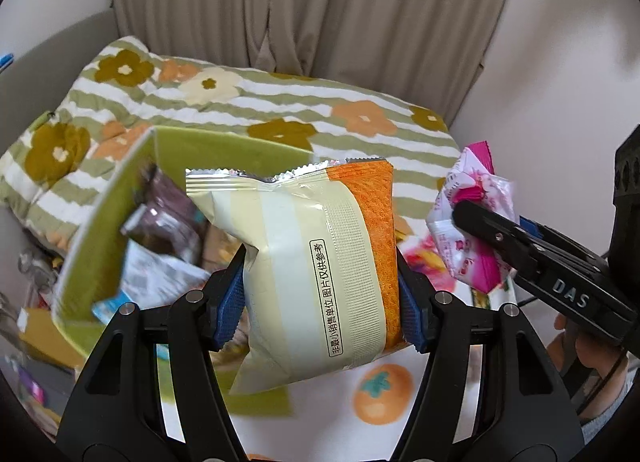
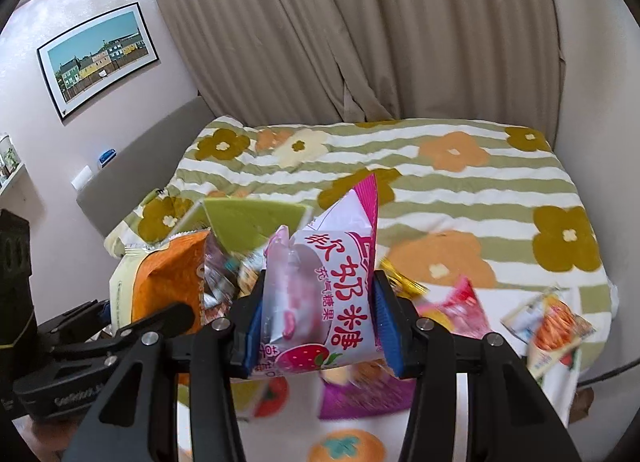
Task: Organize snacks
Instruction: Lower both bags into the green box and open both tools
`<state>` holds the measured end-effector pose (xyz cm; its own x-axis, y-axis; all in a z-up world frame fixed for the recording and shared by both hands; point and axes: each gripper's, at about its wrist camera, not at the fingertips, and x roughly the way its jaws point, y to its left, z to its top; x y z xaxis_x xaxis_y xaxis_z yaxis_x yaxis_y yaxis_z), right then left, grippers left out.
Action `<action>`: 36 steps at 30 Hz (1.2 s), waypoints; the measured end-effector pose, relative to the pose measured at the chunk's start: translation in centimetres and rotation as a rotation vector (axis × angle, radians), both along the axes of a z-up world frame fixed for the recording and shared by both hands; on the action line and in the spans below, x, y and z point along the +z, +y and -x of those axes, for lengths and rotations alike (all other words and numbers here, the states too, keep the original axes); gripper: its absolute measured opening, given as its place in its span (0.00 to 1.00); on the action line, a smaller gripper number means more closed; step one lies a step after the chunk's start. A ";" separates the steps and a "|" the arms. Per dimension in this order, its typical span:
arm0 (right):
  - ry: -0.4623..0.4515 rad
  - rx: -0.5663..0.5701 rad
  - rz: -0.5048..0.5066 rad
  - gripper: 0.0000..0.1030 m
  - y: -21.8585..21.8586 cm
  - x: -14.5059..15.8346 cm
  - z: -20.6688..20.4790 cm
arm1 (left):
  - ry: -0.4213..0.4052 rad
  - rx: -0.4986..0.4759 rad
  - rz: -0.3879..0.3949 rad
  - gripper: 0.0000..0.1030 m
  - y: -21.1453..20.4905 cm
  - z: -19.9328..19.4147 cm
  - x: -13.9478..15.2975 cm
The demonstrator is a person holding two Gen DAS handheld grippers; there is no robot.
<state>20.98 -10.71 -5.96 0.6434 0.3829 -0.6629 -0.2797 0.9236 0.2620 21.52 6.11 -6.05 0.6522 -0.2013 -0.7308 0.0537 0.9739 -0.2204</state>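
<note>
The left tool [image 1: 320,274] pinches a puffy cream-and-orange foil snack bag [image 1: 304,262], with the green cardboard box [image 1: 100,238] just beyond it to the left. The right tool [image 2: 318,322] pinches a crinkly pink-and-white candy packet [image 2: 332,294] above the flowered bed quilt [image 2: 460,189].

Two grippers, each holding one snack packet: a cream-and-orange packet [image 1: 316,262] and a pink-and-white candy packet [image 2: 320,294]. One green box [image 1: 100,246], left of frame, holds several blurred packets. One framed picture [image 2: 98,57], upper left.
</note>
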 end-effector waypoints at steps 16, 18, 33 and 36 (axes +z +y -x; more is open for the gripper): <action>0.085 -0.065 0.025 0.43 11.1 -2.5 -8.1 | 0.118 -0.120 -0.003 0.61 10.8 -13.3 -4.1; 0.105 -0.088 0.029 0.43 11.6 -3.1 -8.5 | 0.139 -0.148 0.000 0.74 11.3 -14.3 -4.9; 0.169 -0.020 0.055 0.43 13.5 -5.0 -10.4 | 0.176 -0.059 0.032 0.99 14.8 -11.5 -7.6; 0.189 0.009 0.052 0.44 13.9 -5.4 -11.4 | 0.180 -0.050 0.027 0.99 15.0 -10.9 -7.7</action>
<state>32.41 3.23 -11.35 0.5019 0.3500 -0.7910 -0.2386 0.9350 0.2624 32.38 21.10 -13.74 0.5002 -0.2510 -0.8287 0.0590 0.9647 -0.2566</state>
